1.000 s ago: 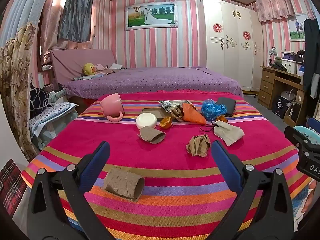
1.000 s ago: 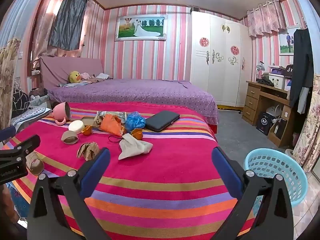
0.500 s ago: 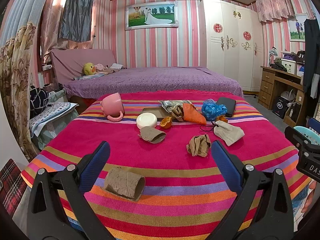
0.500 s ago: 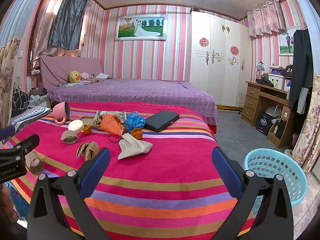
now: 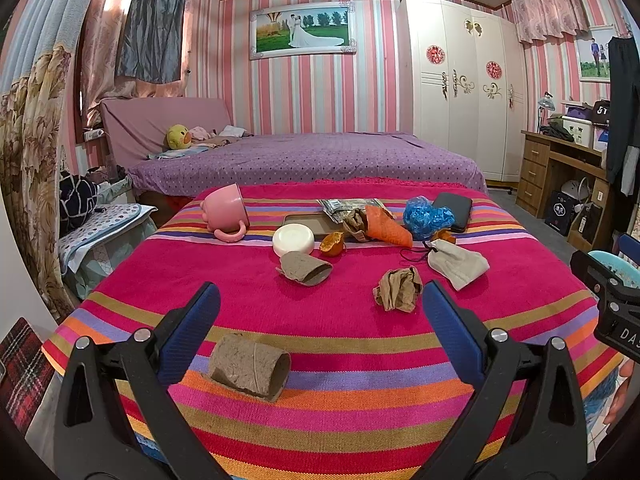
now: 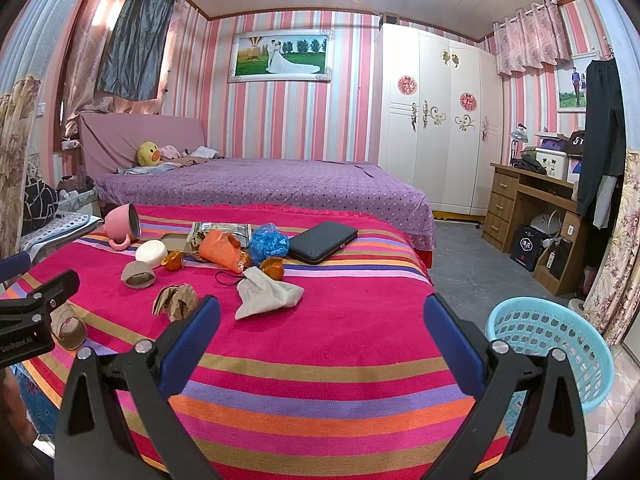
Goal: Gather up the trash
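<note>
Trash lies scattered on a striped cloth (image 5: 340, 320). A cardboard tube (image 5: 250, 366) sits just ahead of my left gripper (image 5: 320, 332), close to its left finger. Farther off lie a second flattened tube (image 5: 306, 267), a crumpled brown paper (image 5: 398, 290), a beige pouch (image 5: 458, 264), orange peels (image 5: 333, 243), an orange bag (image 5: 388, 229) and a blue plastic bag (image 5: 426, 216). My right gripper (image 6: 320, 334) hangs open over the cloth's near right part, with nothing between its fingers. A light blue basket (image 6: 548, 344) stands on the floor to its right. Both grippers are open.
A pink mug (image 5: 226, 210) lies tipped at the back left, beside a white bowl (image 5: 294, 240), a tray (image 5: 308, 222) and a black case (image 6: 322, 242). Behind is a purple bed (image 6: 260, 184); a wardrobe (image 6: 440, 120) and desk (image 6: 532, 208) stand to the right.
</note>
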A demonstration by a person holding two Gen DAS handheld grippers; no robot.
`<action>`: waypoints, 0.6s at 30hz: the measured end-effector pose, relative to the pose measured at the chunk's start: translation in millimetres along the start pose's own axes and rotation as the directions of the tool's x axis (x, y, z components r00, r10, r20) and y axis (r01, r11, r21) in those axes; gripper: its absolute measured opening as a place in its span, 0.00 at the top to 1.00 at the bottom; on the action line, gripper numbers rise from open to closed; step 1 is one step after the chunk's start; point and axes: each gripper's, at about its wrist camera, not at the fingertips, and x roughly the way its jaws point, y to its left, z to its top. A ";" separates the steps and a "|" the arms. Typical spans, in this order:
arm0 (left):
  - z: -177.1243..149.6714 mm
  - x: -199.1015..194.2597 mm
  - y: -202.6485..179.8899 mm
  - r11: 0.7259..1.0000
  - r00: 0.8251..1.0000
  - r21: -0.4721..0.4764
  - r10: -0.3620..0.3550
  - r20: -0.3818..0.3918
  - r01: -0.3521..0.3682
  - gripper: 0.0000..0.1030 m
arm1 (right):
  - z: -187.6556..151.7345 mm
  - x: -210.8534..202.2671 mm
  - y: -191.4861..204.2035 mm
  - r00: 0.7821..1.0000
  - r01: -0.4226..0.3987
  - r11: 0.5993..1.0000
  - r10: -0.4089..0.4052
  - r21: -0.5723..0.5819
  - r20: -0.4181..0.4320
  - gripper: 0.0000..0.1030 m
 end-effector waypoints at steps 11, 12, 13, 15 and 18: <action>-2.4 4.3 1.5 1.000 1.000 0.002 0.002 -0.005 -0.002 0.05 | -3.7 5.7 0.6 1.000 0.002 1.000 -0.002 -0.001 -0.002 0.04; -3.5 5.0 2.4 1.000 1.000 0.001 0.002 -0.006 -0.002 0.05 | -3.8 5.9 0.7 1.000 0.002 1.000 -0.002 -0.001 -0.002 0.04; -4.4 5.4 2.8 1.000 1.000 0.001 0.003 -0.007 -0.003 0.05 | -3.6 5.6 0.3 1.000 0.002 1.000 -0.002 -0.001 -0.002 0.04; -4.8 5.3 3.1 1.000 1.000 0.002 0.004 -0.007 -0.004 0.05 | -3.9 6.1 0.7 1.000 0.001 1.000 -0.001 -0.001 -0.002 0.04; -4.2 5.3 3.3 1.000 1.000 0.000 0.001 -0.006 -0.001 0.05 | -4.0 6.1 1.0 1.000 0.002 1.000 -0.002 -0.001 -0.001 0.04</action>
